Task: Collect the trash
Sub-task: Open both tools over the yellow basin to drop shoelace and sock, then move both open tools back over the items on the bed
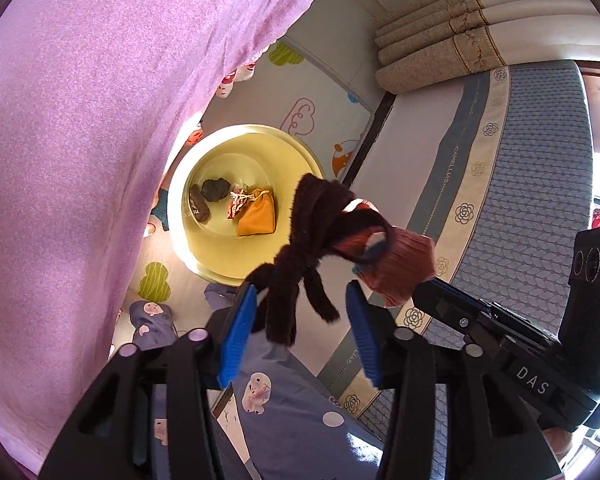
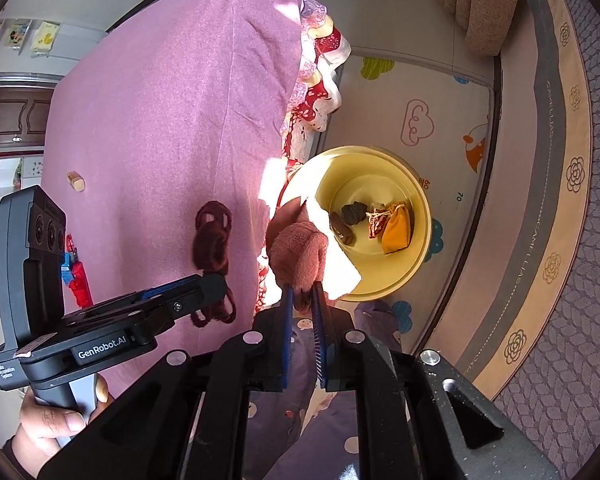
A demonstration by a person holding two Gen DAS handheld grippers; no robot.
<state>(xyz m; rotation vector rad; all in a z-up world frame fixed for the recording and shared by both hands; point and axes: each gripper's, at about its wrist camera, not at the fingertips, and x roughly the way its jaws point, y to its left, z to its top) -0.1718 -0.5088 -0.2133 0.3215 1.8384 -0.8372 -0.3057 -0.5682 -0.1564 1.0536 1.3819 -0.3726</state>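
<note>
A yellow basin (image 1: 188,236) (image 2: 418,248) stands on the floor beside the table and holds an orange pouch (image 1: 258,216) (image 2: 396,230), a red wrapper and two dark scraps. My left gripper (image 1: 302,300) is open above the table edge; a dark brown fuzzy cord bundle (image 1: 304,240) (image 2: 212,248) hangs across its left pad. My right gripper (image 2: 303,294) is shut on a pinkish-brown fuzzy piece (image 2: 298,252) (image 1: 396,268), held over the table edge near the basin. It appears in the left wrist view (image 1: 440,296) beside the cord.
A purple cloth covers the table (image 1: 80,140) (image 2: 160,120). A small wooden block (image 2: 76,181) and red and blue bits (image 2: 76,276) lie on it. A cartoon play mat (image 2: 420,100), a patterned rug (image 2: 560,200) and beige curtains (image 1: 440,56) surround the basin.
</note>
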